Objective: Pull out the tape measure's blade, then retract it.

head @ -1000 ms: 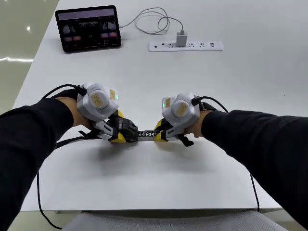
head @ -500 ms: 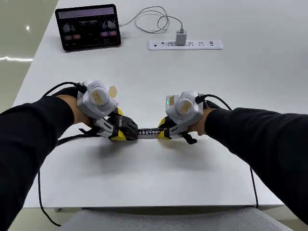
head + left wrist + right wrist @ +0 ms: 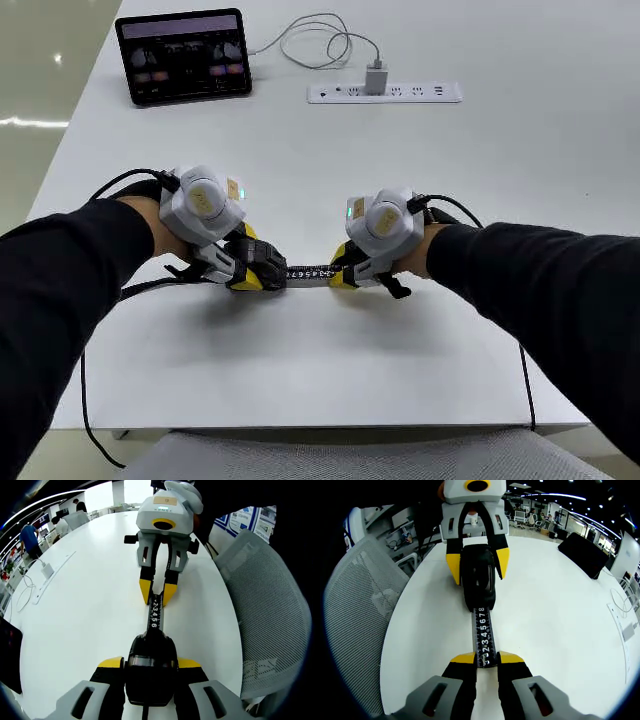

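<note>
one short stretch of blade [image 3: 482, 632] is out, nr the table's [image 3: 300, 370] front edge, mid-width. left tool [image 3: 150, 663] clamped on the tape measure [image 3: 266, 268] case; right tool [image 3: 481, 658] pinches blade tip, digits up to 8 showing.

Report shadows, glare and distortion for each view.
Head view: even light, soft shadows on the table under the tape measure. Left gripper view: fisheye curves the table edge. Right gripper view: blade digits crisp, ceiling lights flare.
</note>
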`<state>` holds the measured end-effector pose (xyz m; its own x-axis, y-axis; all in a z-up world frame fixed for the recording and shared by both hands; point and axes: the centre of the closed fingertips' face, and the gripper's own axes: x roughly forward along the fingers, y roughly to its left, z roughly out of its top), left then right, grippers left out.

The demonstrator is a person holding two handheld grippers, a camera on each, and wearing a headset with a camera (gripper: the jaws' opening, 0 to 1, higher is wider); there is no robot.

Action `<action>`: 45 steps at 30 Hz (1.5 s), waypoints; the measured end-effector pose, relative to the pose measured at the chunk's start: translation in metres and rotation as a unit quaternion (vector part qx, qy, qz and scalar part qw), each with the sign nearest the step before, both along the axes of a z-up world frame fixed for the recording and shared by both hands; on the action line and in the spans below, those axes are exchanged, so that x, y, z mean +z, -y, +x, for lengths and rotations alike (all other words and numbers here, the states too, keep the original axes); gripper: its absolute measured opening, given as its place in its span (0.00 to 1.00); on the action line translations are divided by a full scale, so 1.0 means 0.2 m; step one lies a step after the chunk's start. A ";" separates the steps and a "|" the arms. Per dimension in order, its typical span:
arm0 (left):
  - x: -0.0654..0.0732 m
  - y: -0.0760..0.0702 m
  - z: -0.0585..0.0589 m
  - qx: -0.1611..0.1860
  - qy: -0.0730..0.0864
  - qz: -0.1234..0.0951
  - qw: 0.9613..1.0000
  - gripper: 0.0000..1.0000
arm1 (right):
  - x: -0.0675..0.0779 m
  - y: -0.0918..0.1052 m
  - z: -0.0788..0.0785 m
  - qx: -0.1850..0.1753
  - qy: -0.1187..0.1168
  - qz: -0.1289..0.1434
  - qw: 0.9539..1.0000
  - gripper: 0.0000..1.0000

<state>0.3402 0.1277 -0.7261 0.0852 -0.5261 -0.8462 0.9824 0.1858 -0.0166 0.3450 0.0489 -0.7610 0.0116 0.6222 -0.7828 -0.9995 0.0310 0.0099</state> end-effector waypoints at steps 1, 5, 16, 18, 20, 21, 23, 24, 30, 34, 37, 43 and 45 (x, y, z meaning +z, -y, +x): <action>0.00 0.00 0.00 0.000 0.000 0.000 1.000 0.34 | 0.00 0.00 0.00 -0.001 0.000 0.000 1.000 0.11; 0.00 0.00 0.00 0.004 -0.001 -0.002 1.000 0.34 | 0.00 0.01 0.00 -0.003 -0.001 0.000 1.000 0.11; 0.00 0.00 0.00 0.008 0.000 -0.006 1.000 0.34 | 0.00 0.04 0.00 -0.005 -0.001 -0.001 1.000 0.11; 0.00 0.00 0.00 0.007 0.000 -0.005 1.000 0.34 | 0.00 0.05 0.00 -0.005 0.000 0.000 1.000 0.11; 0.00 0.00 0.00 0.008 -0.001 -0.006 1.000 0.34 | 0.00 0.05 0.00 -0.004 0.001 -0.001 1.000 0.11; 0.00 0.00 0.00 0.007 -0.001 -0.006 1.000 0.34 | 0.00 0.06 0.00 -0.004 0.001 -0.001 1.000 0.11; 0.00 0.00 0.00 0.007 -0.001 -0.007 1.000 0.34 | 0.00 0.06 0.00 -0.005 0.001 -0.001 1.000 0.11; 0.00 0.00 0.00 0.007 -0.001 -0.007 1.000 0.34 | 0.00 0.07 0.00 -0.005 0.001 -0.001 1.000 0.11; 0.00 0.00 0.00 0.007 -0.001 -0.007 1.000 0.34 | 0.00 0.09 0.00 -0.007 0.001 -0.001 1.000 0.11; 0.00 0.00 0.00 0.007 -0.001 -0.008 1.000 0.34 | 0.00 0.11 0.00 -0.008 0.000 -0.001 1.000 0.11; 0.00 0.01 0.00 0.008 -0.002 -0.008 1.000 0.34 | 0.01 0.13 0.00 -0.009 -0.002 -0.002 1.000 0.11; 0.00 0.01 0.00 0.008 -0.002 -0.009 1.000 0.34 | 0.01 0.15 0.00 -0.011 -0.003 -0.003 1.000 0.11; 0.00 0.01 0.00 0.009 -0.001 -0.009 1.000 0.34 | 0.01 0.16 0.00 -0.012 -0.003 -0.004 1.000 0.11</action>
